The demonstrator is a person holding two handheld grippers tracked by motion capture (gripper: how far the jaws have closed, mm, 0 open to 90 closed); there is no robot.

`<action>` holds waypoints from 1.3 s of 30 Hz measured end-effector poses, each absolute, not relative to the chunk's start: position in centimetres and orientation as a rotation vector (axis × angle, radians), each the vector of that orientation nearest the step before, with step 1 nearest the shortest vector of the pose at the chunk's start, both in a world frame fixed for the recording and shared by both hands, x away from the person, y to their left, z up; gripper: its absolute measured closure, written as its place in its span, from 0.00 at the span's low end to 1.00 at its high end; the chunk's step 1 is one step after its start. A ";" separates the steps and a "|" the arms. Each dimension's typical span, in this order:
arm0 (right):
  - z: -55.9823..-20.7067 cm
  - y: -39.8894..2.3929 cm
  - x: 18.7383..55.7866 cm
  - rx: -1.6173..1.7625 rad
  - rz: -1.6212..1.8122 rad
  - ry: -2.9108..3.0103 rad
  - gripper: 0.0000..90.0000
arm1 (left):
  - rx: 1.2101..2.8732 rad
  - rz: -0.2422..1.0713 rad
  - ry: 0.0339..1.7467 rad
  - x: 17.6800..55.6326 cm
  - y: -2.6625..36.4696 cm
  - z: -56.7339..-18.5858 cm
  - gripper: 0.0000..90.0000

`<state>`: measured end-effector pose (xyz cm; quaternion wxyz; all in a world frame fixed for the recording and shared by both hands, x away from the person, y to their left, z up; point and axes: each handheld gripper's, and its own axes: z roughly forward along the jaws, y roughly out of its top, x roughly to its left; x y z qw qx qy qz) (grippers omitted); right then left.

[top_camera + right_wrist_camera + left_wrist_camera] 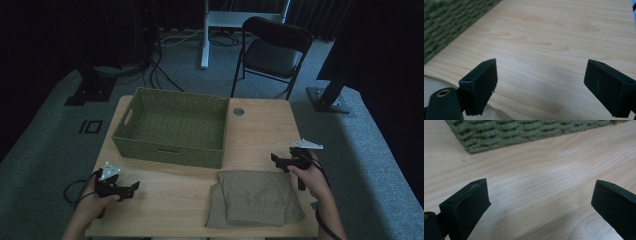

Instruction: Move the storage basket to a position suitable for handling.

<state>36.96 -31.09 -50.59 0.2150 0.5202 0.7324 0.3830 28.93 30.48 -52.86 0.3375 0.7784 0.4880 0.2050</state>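
A folded khaki garment (252,198) lies on the wooden table (260,130) near its front edge, right of centre. A green woven basket (172,125) stands empty at the back left; its wall shows in the left gripper view (524,132) and the right gripper view (446,22). My left gripper (134,186) rests low at the front left, jaws wide apart over bare wood (539,195). My right gripper (274,159) hovers just beyond the garment's far right corner, also open, with nothing between its fingers (481,82).
A cable hole (238,111) sits in the table right of the basket. Behind the table stand a black folding chair (272,52), a white desk leg (205,35) and dark stands with cables on grey carpet.
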 end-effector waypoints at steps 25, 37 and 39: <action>-46.8 -25.3 36.7 1.296 1.181 2.053 0.15 | 1.972 0.631 1.240 31.8 32.6 -47.6 0.03; -45.9 -22.4 37.0 1.240 1.228 2.092 0.15 | 1.937 0.642 1.226 34.4 33.3 -45.3 0.03; -45.7 -21.9 37.0 1.230 1.234 2.100 0.15 | 1.934 0.643 1.231 34.9 33.5 -45.1 0.03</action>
